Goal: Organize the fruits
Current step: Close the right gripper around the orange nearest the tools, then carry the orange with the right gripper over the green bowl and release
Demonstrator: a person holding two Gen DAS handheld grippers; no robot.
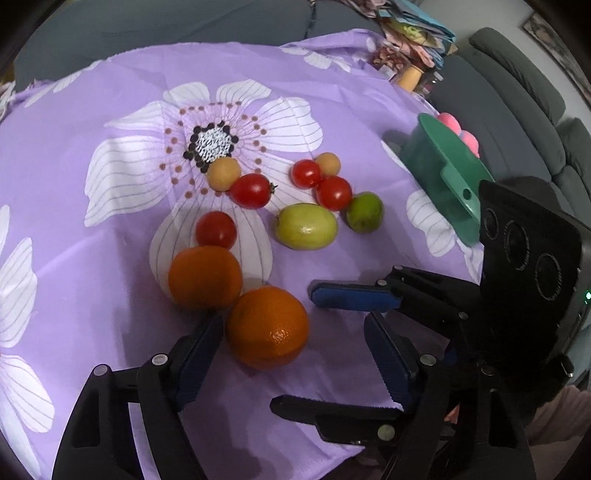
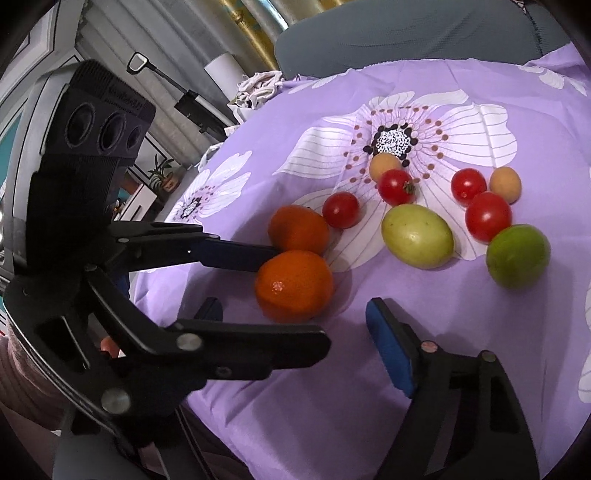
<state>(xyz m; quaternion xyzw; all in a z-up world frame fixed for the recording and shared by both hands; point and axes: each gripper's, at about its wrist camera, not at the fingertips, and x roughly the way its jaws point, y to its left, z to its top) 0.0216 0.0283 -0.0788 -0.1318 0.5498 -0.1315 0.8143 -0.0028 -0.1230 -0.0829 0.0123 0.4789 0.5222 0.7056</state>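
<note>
Fruit lies on a purple flowered cloth: two oranges, the near one and the far one, several red tomatoes, two green fruits and two small tan fruits. My left gripper is open, its fingers on either side of the near orange, close to it. My right gripper is open and empty just right of that orange; it also shows in the left wrist view.
A green bowl with pink balls stands at the cloth's right edge. A grey sofa runs behind and to the right. Folded fabrics are stacked at the far right corner.
</note>
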